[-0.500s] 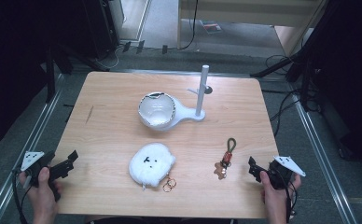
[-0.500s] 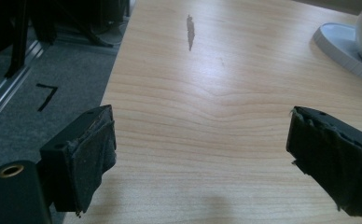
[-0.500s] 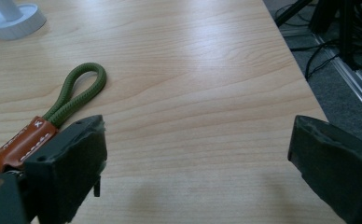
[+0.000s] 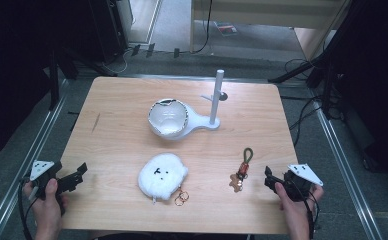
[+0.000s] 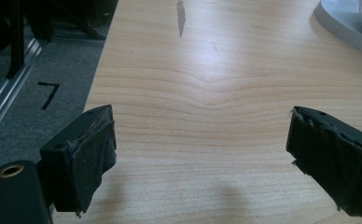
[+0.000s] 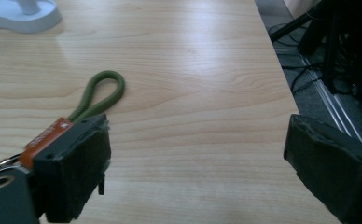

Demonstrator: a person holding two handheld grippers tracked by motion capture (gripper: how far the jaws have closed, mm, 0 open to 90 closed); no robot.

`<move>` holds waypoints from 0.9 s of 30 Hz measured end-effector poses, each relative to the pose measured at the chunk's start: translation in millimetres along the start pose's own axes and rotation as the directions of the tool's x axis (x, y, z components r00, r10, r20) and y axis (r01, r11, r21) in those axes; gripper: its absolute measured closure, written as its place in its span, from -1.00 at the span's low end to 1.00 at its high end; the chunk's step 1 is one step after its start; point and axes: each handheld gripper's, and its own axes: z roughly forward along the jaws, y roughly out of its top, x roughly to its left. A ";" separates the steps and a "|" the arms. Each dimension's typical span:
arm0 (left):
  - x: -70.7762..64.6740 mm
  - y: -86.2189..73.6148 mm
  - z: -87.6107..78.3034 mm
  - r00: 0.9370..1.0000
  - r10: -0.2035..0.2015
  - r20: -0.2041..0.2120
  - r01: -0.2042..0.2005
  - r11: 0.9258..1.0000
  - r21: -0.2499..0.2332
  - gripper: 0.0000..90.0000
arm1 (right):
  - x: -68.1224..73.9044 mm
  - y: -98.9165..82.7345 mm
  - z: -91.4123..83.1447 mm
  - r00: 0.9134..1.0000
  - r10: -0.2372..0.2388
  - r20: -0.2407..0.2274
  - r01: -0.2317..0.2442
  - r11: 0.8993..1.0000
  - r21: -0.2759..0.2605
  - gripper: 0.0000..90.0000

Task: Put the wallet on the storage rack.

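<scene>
Keychains: two, plush (image 4: 162,175) and strap (image 4: 241,169).
Stand (image 4: 182,119): one.
Right gripper (image 4: 271,180): jaws open, strap at ten o'clock.
Left gripper (image 4: 78,175): open, empty.

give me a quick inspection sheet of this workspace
surface: wooden table, one dark scuff near its left edge
job's things: gingerbread keychain with green loop nearest the right gripper; white plush with rings
clutter: white stand with bowl
grippers: left gripper open, holding nothing; right gripper open, beside the keychain
cables: one trails from each gripper; more on the floor behind
surroundings: dark stands, metal rails along both sides
</scene>
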 end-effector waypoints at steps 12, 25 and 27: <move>-0.9 1.6 3.2 1.000 0.022 0.022 -0.023 0.999 0.041 -0.80 | 31.6 12.4 -7.4 0.992 -0.078 -0.097 0.084 0.995 0.055 -0.44; -2.1 1.9 4.5 0.999 0.032 0.026 -0.034 0.998 0.053 -0.80 | 70.5 23.4 -14.0 0.972 -0.133 -0.192 0.154 0.983 0.102 -0.41; -2.0 1.7 4.3 0.999 0.032 0.030 -0.033 0.998 0.051 -0.79 | 74.9 24.6 -13.6 0.971 -0.125 -0.203 0.148 0.984 0.103 -0.41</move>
